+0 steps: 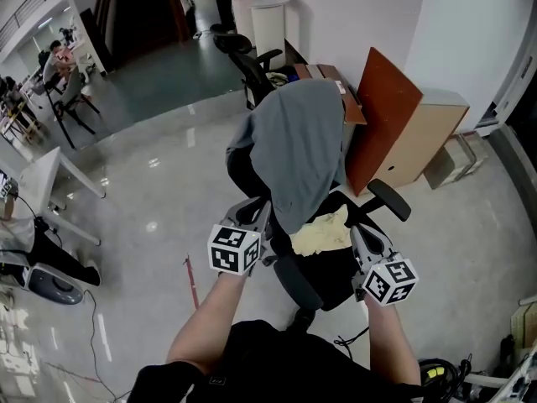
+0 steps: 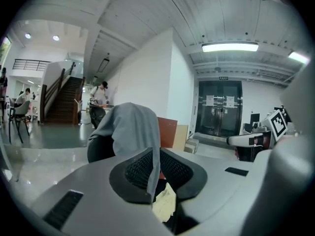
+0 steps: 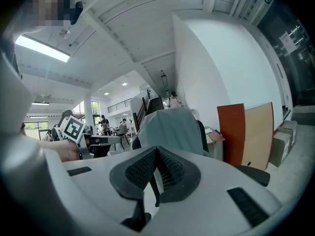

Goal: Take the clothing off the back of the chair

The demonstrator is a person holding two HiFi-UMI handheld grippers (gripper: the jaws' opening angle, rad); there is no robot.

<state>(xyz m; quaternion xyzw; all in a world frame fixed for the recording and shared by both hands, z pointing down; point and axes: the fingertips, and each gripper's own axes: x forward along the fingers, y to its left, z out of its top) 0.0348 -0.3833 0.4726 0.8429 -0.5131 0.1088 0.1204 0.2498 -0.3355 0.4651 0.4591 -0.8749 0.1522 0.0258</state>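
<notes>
Below gray clothing (image 1: 298,145), head view shows yellow cloth (image 1: 320,232).

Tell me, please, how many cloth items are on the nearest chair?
2: a grey garment draped over the backrest, a pale yellow cloth on the seat; more may hide underneath.

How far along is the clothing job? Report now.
Done: nothing. The grey garment drapes over the back of the chair.
In hand: the left gripper and right gripper are in front of the seat, both shut, neither gripping the cloth.
Left: open the jaws, grip the garment, lift it off the chair.
</notes>
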